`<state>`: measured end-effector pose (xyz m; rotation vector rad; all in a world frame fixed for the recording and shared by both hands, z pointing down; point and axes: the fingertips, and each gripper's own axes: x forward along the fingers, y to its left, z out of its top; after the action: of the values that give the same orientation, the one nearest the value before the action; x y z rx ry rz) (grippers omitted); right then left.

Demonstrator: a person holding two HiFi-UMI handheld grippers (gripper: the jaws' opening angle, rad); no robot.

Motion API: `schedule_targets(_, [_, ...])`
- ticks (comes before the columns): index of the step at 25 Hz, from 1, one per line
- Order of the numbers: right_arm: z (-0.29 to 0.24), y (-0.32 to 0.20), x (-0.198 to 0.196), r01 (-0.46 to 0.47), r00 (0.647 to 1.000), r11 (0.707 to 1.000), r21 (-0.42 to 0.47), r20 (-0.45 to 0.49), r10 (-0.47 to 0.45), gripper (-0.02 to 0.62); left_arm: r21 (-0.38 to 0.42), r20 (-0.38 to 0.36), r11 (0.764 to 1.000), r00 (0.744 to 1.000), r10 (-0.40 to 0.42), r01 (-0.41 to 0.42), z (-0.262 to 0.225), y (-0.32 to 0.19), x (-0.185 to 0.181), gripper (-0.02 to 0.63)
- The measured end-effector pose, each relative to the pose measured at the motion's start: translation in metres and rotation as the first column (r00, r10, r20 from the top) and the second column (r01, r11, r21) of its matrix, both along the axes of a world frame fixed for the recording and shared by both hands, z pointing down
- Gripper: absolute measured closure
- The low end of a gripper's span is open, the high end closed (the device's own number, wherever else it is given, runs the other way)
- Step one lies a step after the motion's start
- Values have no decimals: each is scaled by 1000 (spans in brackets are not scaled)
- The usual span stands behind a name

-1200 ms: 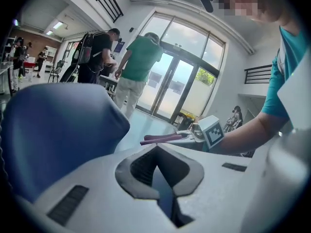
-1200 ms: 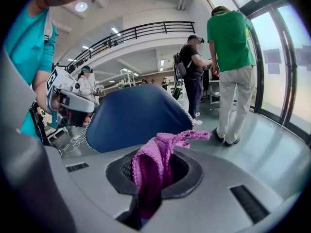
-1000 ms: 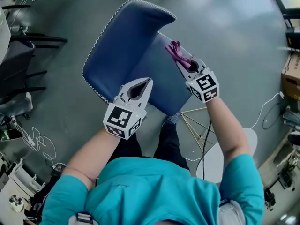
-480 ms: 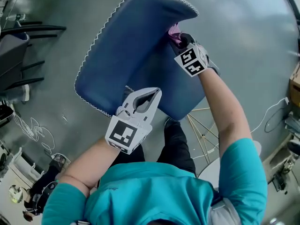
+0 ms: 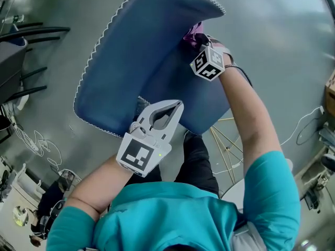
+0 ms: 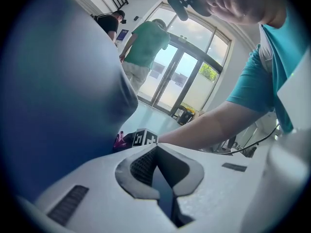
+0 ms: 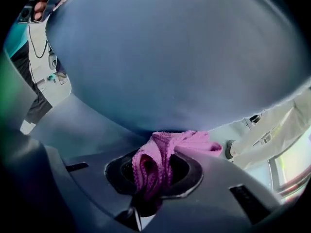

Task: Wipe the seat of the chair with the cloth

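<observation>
We judge the cloth [image 7: 192, 141] soft and light, best clamped mid-fold as our right gripper [image 7: 160, 154] holds it against the seat [image 5: 178, 80]; the left gripper [image 6: 155, 148] has its jaws together, empty.

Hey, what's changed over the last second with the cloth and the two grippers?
The right gripper, shut on the cloth, pushed it from the right side of the seat back to the foot of the backrest. Nothing was picked up or let go. The left gripper stayed shut over the seat's front edge.
</observation>
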<state>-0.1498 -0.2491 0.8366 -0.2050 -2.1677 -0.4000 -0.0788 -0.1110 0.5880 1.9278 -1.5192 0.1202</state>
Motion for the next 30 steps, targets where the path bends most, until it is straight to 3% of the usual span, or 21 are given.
schedule_targets(8, [5, 3, 10, -78, 997, 996, -44, -11, 77, 541, -28, -5, 1000, 1000, -7, 7, 9, 0, 3, 620])
schedule_targets(20, [6, -5, 46, -115, 993, 991, -63, -49, 112, 541, -51, -5, 998, 999, -36, 35, 15, -4, 1, 620])
schedule_targets(30, [7, -9, 88, -140, 988, 988, -71, -71, 135, 541, -57, -21, 998, 1000, -16, 15, 17, -11, 24, 620])
